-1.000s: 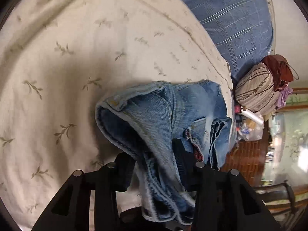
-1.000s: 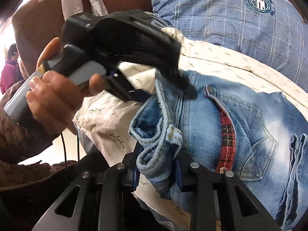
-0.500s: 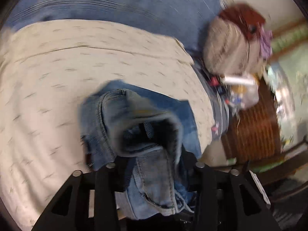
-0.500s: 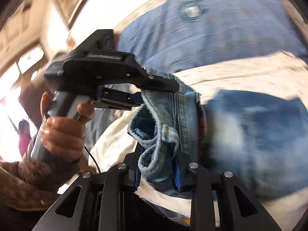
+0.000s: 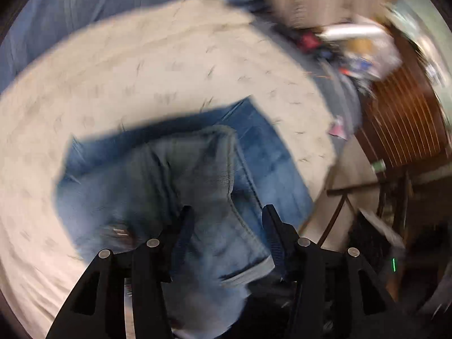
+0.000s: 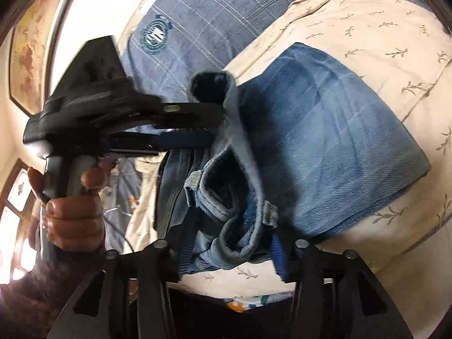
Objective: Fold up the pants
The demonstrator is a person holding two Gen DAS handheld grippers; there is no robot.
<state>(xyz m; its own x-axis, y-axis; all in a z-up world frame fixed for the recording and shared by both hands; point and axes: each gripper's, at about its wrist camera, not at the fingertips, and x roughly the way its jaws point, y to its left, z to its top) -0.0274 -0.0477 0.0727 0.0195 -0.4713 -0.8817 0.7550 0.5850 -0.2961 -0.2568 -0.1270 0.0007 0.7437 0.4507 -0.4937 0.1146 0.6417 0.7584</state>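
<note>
- The jeans [image 6: 325,141] have been lifted at the waist end since a second ago: then the waistband lay low on the cream leaf-print bedspread [image 6: 381,28], and now it is raised above a flat, already doubled slab of denim that fills the middle right of the right wrist view.
- The left gripper [image 5: 227,226] is closed on a thick bundle of waistband denim; in the left wrist view the cloth fills the gap between its fingers at lower centre, though that picture is heavily smeared by motion.
- In the right wrist view the same left gripper [image 6: 214,125] reaches in from the left of the frame, with the person's left hand [image 6: 72,212] on its grip at lower left, its tips pinching the fabric edge.
- The right gripper [image 6: 226,251] clamps the bunched waistband with a belt loop, at lower centre of its own view.
- The camera views have swung sharply in the last half second, and the blue plaid pillow [image 6: 212,19] now sits at the upper centre.
- My reading: the waist end is being carried over the folded legs for the next fold, so the task looks well along. Both holds need to travel together, or the top layer will land skewed.
</note>
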